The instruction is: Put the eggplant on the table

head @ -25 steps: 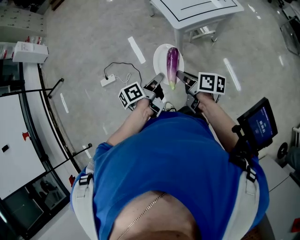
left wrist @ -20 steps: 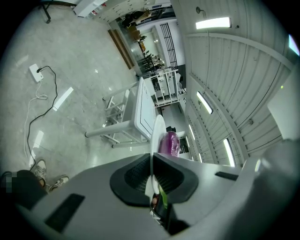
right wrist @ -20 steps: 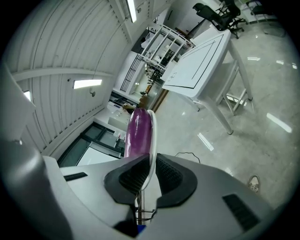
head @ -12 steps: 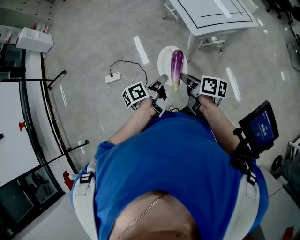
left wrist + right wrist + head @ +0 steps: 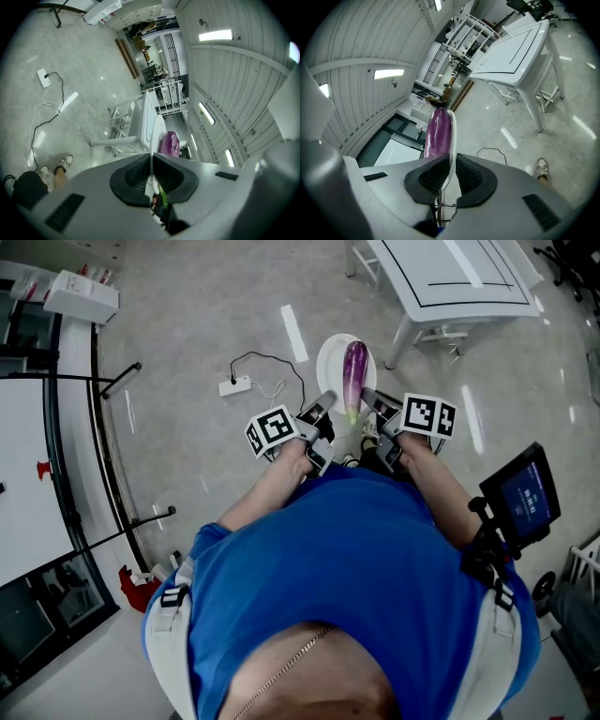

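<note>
**Long purple eggplant carried on a round white plate**

Both forearms are stretched forward, short of the white rectangular desk, which is seen more fully than a second ago. The plate's near rim is clamped by the left tool and the right tool. The eggplant lies just beyond, between them.

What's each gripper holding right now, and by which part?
Both are shut on the white plate, by its near rim: left gripper on the left side, right gripper on the right. The eggplant lies on the plate, ungripped.
</note>
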